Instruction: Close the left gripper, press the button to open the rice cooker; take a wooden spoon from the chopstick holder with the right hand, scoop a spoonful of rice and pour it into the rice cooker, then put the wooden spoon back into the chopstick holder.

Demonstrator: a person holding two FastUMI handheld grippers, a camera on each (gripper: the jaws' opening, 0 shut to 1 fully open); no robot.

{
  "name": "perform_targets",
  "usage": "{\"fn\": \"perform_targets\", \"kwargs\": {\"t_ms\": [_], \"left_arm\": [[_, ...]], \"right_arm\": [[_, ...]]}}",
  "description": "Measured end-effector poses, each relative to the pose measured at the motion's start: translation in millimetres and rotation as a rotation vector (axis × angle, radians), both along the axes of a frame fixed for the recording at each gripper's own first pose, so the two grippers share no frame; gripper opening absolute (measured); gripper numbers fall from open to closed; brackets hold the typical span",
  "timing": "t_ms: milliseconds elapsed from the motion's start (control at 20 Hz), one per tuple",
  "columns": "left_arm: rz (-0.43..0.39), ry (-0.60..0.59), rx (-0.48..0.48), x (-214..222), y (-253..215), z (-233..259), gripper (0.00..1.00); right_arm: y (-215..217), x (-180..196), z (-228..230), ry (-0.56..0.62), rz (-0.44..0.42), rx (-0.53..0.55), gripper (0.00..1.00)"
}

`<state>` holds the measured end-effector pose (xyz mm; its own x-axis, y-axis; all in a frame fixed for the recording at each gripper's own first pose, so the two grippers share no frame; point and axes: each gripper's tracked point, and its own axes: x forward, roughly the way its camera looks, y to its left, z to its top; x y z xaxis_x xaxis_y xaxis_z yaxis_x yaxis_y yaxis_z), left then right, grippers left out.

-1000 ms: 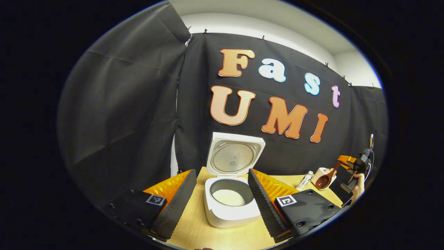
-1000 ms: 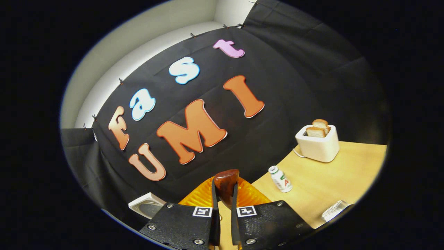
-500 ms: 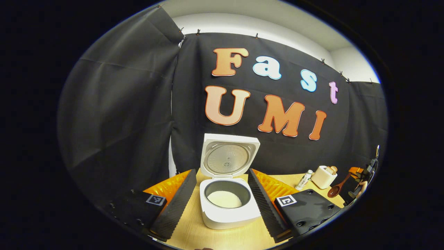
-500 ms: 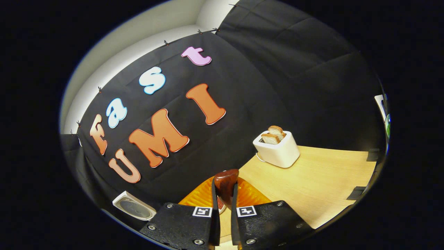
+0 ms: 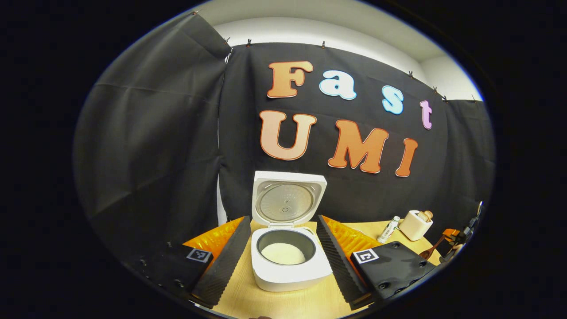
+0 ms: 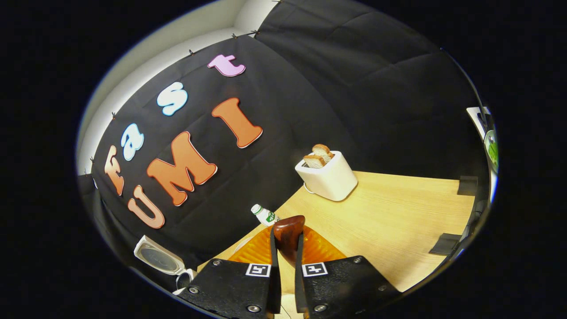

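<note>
Your right gripper (image 6: 283, 261) has its fingers clamped on the wooden spoon (image 6: 288, 235), whose bowl juts out just past the tips. Over the last second you swung that hand away from the rice cooker (image 5: 290, 261), so the toaster (image 6: 328, 177) now sits nearer the middle of the right gripper view; the pour looks done, and returning the spoon to the chopstick holder is what remains. Your left gripper (image 5: 283, 261) has its fingers wide apart, flanking the open cooker with rice in the pot. A small bottle (image 6: 265, 215) stands on the counter (image 6: 398, 226) just beyond the spoon; steer round it
</note>
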<state>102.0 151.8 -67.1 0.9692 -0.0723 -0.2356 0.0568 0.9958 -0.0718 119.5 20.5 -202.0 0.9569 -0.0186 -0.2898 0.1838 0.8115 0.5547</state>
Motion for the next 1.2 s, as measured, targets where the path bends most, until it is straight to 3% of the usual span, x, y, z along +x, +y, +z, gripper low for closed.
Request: {"fn": "perform_targets", "kwargs": {"t_ms": [600,1000,1100,1150,1200], "left_arm": [[0.031,0.02,0.033,-7,-27,-5,1.0],[0.038,0.025,0.051,-5,-44,-3,1.0],[0.04,0.026,0.049,-6,-51,0,1.0],[0.037,0.024,0.049,-5,-53,3,0.99],[0.039,0.021,0.051,-4,-55,6,1.0]], "right_arm": [[-2,-8,-54,0.016,0.038,0.008,0.13],[-13,-11,-73,0.098,0.024,0.064,0.27],[-17,-10,-63,0.092,0.017,0.084,0.37],[-18,-9,-57,0.085,0.018,0.083,0.53],[-22,-9,-50,0.078,0.012,0.069,0.62]]}}
